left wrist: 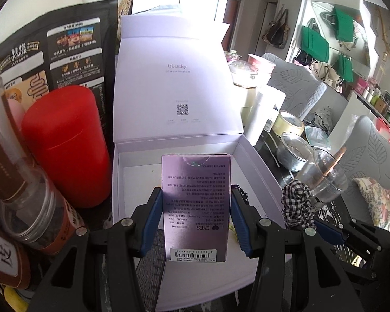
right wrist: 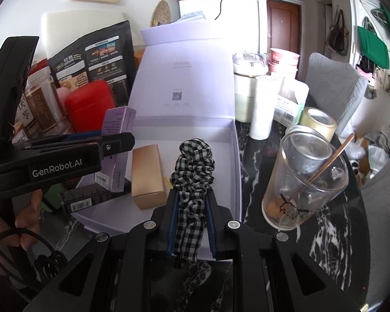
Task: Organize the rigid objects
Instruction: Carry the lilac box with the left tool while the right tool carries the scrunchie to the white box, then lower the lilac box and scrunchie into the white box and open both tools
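Lilac carton (left wrist: 196, 205) printed with "EYES" (contact lenses, by the side panel seen from the right wrist) sat upright between the blue pads of the left tool (left wrist: 196, 208), which was clamped on both its long sides. It was held over the open white gift box (left wrist: 257, 161), near that box's front wall, with the raised lid (left wrist: 174, 83) standing behind it. The right tool (right wrist: 191, 208) was clenched on a black-and-white checked scrunchie (right wrist: 193, 166), whose bunched end stuck out past the fingertips above the box's front right part. Inside the box lay a gold carton (right wrist: 147, 176) and, beside it toward the left, a black carton (right wrist: 91, 199). A red canister (left wrist: 67, 145) stood just left of the box on the tabletop (right wrist: 257, 156), and a clear glass cup (right wrist: 304, 179) holding a copper-coloured straw stood to the right, near a tape roll (right wrist: 318, 123).
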`<state>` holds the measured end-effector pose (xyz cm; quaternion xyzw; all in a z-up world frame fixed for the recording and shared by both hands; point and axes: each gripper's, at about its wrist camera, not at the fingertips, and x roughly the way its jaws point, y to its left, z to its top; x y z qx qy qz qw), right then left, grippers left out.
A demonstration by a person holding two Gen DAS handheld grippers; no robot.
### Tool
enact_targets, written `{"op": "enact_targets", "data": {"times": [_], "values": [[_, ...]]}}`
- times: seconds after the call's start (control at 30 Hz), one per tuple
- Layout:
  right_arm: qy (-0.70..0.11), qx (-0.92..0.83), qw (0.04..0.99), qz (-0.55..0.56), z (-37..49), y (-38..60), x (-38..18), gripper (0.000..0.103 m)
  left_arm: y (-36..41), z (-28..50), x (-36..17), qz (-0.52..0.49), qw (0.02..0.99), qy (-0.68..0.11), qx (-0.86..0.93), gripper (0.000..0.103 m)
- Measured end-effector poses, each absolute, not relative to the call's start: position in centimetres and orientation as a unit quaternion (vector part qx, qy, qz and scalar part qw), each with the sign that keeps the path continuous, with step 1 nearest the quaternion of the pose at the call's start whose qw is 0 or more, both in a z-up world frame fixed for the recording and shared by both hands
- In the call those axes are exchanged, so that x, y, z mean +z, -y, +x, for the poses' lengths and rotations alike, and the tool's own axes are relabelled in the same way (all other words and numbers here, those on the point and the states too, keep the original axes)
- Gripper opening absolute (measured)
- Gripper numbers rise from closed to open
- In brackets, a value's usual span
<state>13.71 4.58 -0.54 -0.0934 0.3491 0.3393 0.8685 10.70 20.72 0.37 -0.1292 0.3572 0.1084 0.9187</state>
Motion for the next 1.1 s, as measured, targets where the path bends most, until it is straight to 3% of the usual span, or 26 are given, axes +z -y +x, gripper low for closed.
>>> {"op": "enact_targets", "data": {"times": [1.1], "values": [[-0.392,0.334,0.851,-0.103,17.5,-6.6,-4.7,0.022,-22.8,15.2,-4.2,-0.160,0.881,-0.428,0.121,0.051]]}}
